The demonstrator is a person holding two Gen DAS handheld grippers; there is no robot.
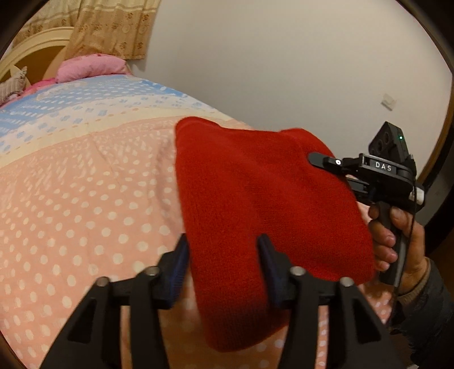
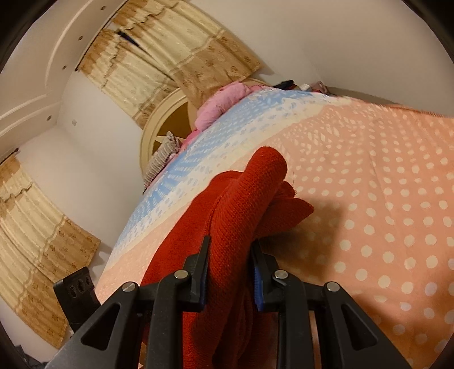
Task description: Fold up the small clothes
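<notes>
**Two grippers on one red knit garment above the bed**

Two grippers meet on a single red knitted garment point(image 1: 255, 204), which hangs folded over a bed cover point(image 1: 85, 198) of peach cloth with white dots, with a blue and white band further up the bed.

The right gripper point(image 2: 231, 249) is clenched on a bunched fold of the knit: both of its blue-lined fingers point(image 2: 203, 266) press into the thick red cloth, which rises past the tips in a rounded hump and drops away below. In the left wrist view the same gripper point(image 1: 320, 160) bites the garment's far edge, a hand point(image 1: 394, 235) in a dark sleeve wrapped round its handle.

The left gripper point(image 1: 224, 244) stands released. Its jaws are spread, and the lower part of the garment passes between them; whether the pads touch the cloth cannot be told, but they do not squeeze it.

At the head of the bed lie a pink pillow point(image 1: 90, 66) and a cream headboard point(image 1: 37, 45), with patterned tan curtains point(image 1: 113, 25) above.
</notes>
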